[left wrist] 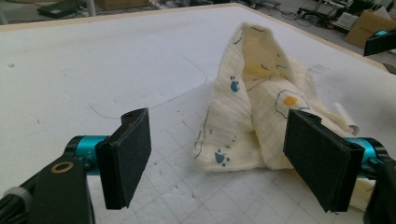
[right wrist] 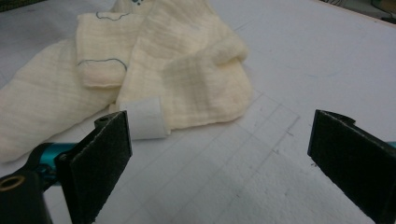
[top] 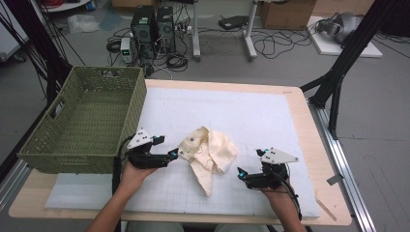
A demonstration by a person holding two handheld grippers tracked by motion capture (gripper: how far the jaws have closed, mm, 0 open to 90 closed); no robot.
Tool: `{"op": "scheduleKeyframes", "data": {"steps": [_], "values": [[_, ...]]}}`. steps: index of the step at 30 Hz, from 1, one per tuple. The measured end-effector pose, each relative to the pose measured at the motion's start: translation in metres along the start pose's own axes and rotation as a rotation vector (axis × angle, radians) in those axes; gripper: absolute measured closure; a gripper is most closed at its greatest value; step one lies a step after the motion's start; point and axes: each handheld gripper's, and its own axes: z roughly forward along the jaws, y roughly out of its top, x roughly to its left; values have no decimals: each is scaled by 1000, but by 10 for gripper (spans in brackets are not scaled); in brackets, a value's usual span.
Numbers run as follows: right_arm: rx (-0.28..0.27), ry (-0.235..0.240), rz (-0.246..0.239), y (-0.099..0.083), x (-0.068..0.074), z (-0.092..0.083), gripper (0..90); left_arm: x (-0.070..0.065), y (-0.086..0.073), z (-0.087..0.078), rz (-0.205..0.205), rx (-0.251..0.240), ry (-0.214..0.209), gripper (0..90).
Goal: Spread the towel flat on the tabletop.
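Cloth (top: 209, 154) lies crumpled mid-mat, right of the basket (top: 87, 123). Left gripper (top: 173, 154) at its left edge, jaws wide, fabric between them but not pinched. Right gripper (top: 240, 175) also spread, empty, near the cloth's right side. Tip: get 1 layer only, pinch at corners, then lift evenly.

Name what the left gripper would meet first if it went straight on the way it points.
Most likely the crumpled cream cloth, lying just ahead between the open fingers of the left gripper.
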Motion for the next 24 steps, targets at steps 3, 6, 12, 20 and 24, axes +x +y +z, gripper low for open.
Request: {"op": "scheduleKeyframes", "data": {"steps": [3,6,12,20,24], "values": [[16,29,-27,3,7,10,97,1,-1,1,-2,6,-7,240],[27,65,-58,5,14,19,156,1,-1,2,-2,8,-6,239],[66,107,-97,10,29,40,242,2,-3,3,-6,17,-8,243],[175,77,-164,14,41,64,616,3,-6,4,-17,32,-2,258],[192,85,-158,17,37,61,759,5,-7,5,-23,41,0,265]]}}
